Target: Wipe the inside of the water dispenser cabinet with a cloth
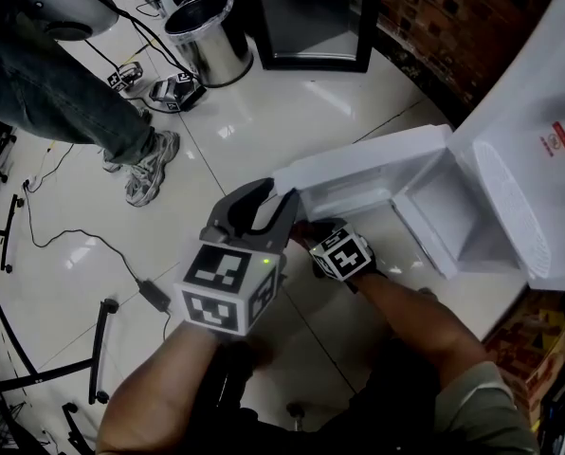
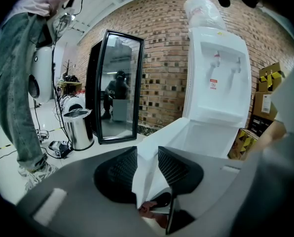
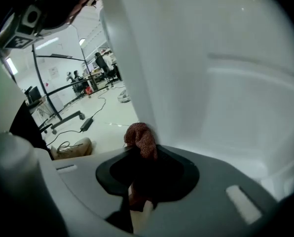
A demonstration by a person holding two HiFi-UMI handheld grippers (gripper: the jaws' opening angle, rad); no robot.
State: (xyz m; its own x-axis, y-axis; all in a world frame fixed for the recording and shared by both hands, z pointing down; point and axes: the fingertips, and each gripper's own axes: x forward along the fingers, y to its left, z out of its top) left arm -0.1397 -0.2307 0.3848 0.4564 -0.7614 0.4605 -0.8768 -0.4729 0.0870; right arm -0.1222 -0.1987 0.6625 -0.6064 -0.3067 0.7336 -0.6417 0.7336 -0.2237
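The white water dispenser (image 1: 538, 121) stands at the right with its lower cabinet (image 1: 453, 218) open. Its white door (image 1: 358, 164) is swung out to the left. My left gripper (image 1: 268, 202) is shut on the door's outer edge; in the left gripper view (image 2: 147, 154) the white door edge (image 2: 149, 169) sits clamped between the jaws. My right gripper (image 1: 308, 235) hangs just below the door, right of the left one. It is shut on a bunched red-brown cloth (image 3: 139, 139), which pokes out past the jaws (image 3: 142, 152) and rests against a white panel (image 3: 211, 83).
A person's legs (image 1: 64, 93) and shoe (image 1: 148, 169) are at the upper left. A steel bin (image 1: 207, 31) and a black-framed glass cabinet (image 1: 311, 17) stand behind. A cable with a power adapter (image 1: 154, 294) lies on the tiled floor. A cardboard box (image 1: 538, 335) sits beside the dispenser.
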